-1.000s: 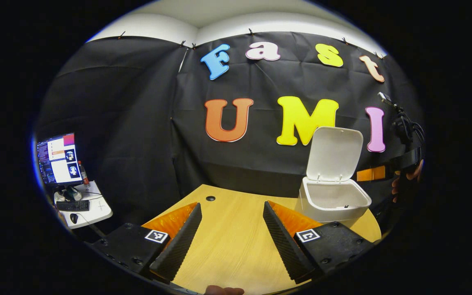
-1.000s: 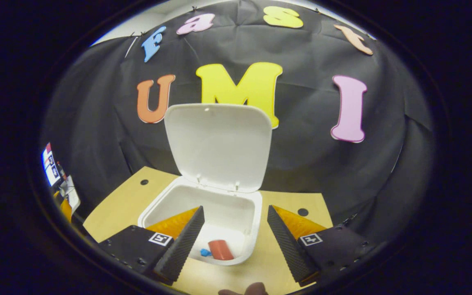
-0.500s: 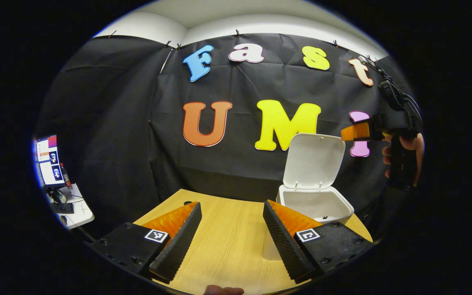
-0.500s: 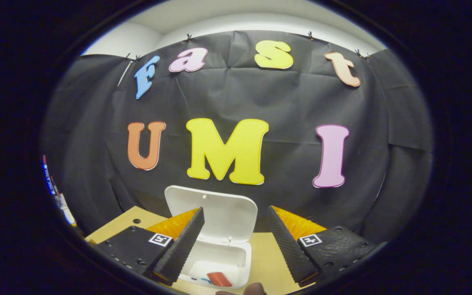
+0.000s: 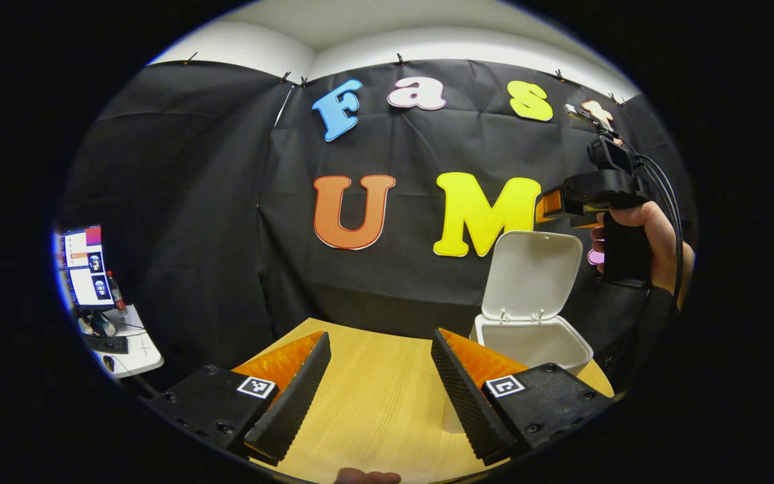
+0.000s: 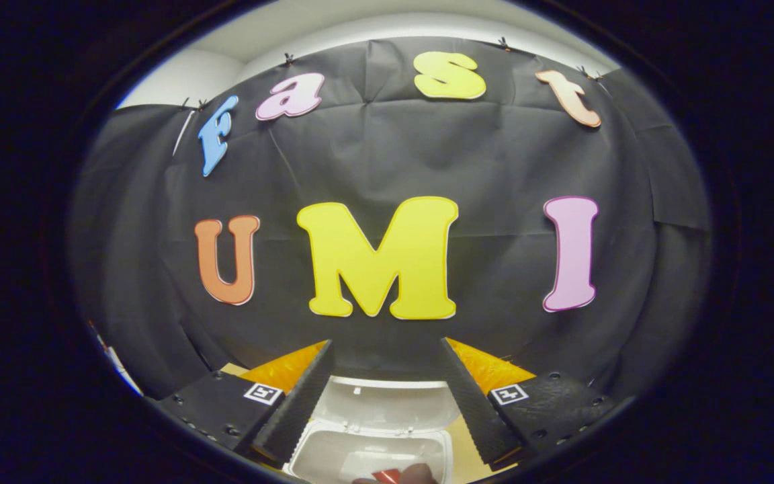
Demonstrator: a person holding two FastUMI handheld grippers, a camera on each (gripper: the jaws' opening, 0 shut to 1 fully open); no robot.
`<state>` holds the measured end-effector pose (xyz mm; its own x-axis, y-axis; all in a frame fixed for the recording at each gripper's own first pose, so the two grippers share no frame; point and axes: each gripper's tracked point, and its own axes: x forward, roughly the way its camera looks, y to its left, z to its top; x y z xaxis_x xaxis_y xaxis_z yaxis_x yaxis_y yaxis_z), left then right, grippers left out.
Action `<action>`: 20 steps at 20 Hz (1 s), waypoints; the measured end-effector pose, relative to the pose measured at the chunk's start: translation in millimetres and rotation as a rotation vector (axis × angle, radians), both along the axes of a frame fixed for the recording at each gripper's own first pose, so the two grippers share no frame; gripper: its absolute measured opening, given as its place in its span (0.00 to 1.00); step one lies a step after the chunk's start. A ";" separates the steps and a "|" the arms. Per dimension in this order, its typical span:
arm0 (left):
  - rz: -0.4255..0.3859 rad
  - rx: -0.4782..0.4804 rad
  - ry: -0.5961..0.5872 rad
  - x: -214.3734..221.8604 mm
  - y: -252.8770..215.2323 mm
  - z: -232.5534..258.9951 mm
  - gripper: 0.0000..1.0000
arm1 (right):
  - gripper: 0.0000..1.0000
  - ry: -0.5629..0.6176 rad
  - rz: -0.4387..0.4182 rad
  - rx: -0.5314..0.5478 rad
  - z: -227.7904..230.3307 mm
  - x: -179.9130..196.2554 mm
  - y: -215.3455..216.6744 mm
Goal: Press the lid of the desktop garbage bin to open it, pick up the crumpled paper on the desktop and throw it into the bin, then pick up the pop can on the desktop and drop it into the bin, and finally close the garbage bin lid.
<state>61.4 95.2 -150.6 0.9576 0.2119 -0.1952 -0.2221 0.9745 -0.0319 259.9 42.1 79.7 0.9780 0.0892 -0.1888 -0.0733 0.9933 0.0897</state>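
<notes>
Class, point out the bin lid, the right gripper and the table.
bin lid (image 5: 530,272), left gripper view, inner face.
right gripper (image 5: 548,205), left gripper view, between fingertips.
table (image 5: 373,396), left gripper view, bare top.

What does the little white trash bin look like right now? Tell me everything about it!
The trash bin is white, looks like smooth plastic, and has rounded corners. It stands upright on the wooden desk, near its right edge in the left gripper view. Its lid is flipped up on two small hinges at the back, so the bin is open. In the right gripper view, something red lies inside. The right gripper hovers above the lid, not touching it.
</notes>
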 end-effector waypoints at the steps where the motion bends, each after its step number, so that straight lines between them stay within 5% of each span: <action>1: 0.003 -0.002 0.005 3.2 1.0 -1.7 0.98 | 0.96 0.010 0.000 0.002 -3.2 3.9 1.0; 9: -0.033 -0.016 0.029 30.3 -7.2 -10.9 0.98 | 0.97 0.085 -0.002 0.031 -27.6 10.3 1.7; 20: -0.090 -0.029 -0.015 20.0 -15.9 -1.8 0.98 | 0.96 0.153 -0.003 0.004 -54.4 -52.6 3.9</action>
<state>81.4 79.3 -152.4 0.9752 0.1199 -0.1858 -0.1335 0.9891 -0.0626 207.4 46.0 25.2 0.9379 0.0873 -0.3357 -0.0552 0.9931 0.1039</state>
